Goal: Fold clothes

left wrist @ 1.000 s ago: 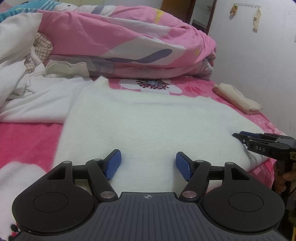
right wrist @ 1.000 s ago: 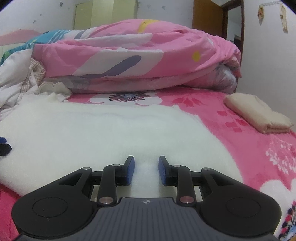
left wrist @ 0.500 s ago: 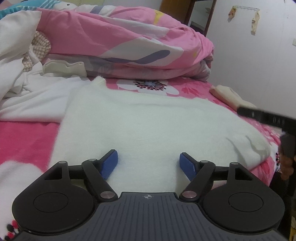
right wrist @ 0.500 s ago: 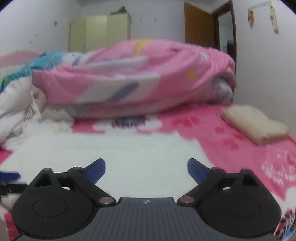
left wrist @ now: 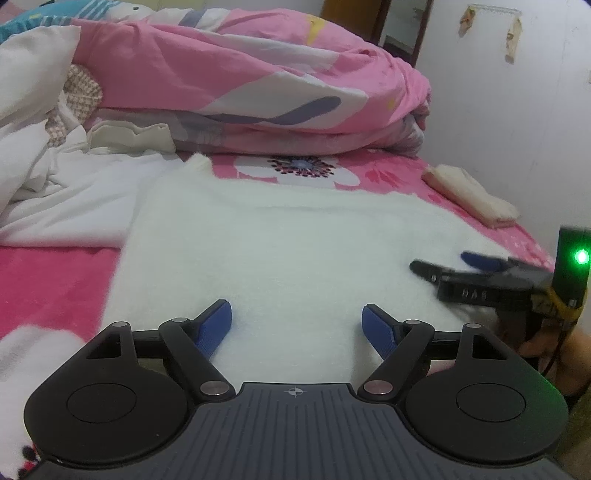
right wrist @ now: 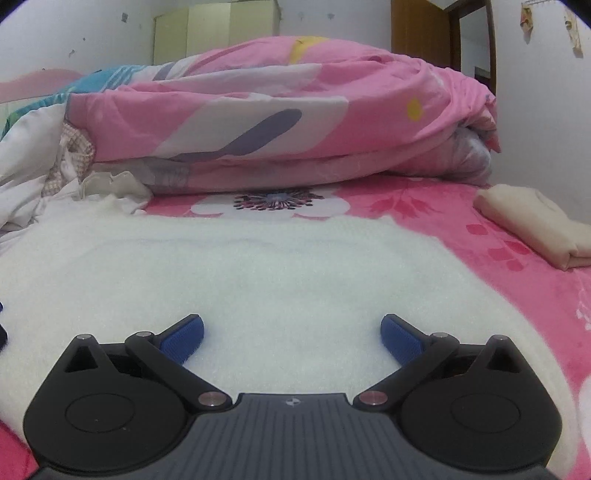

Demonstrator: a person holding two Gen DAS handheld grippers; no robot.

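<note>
Rolled pink quilt (right wrist: 280,122) across the upper frame, pink flowered bed cover (right wrist: 424,206) beneath, pale wardrobe (right wrist: 218,33) upper left, brown door (right wrist: 417,33) upper right, white wall (left wrist: 498,122) at right

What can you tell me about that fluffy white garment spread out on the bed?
The fluffy white garment looks like a soft, fuzzy knit, plain white with no visible pattern. It lies spread flat and fairly smooth on the pink flowered blanket, with one small corner sticking up at its far left edge. Its left side lies against rumpled white cloth. Both hand-held grippers, the left and the right, sit low over its near edge with jaws apart, gripping nothing.
</note>
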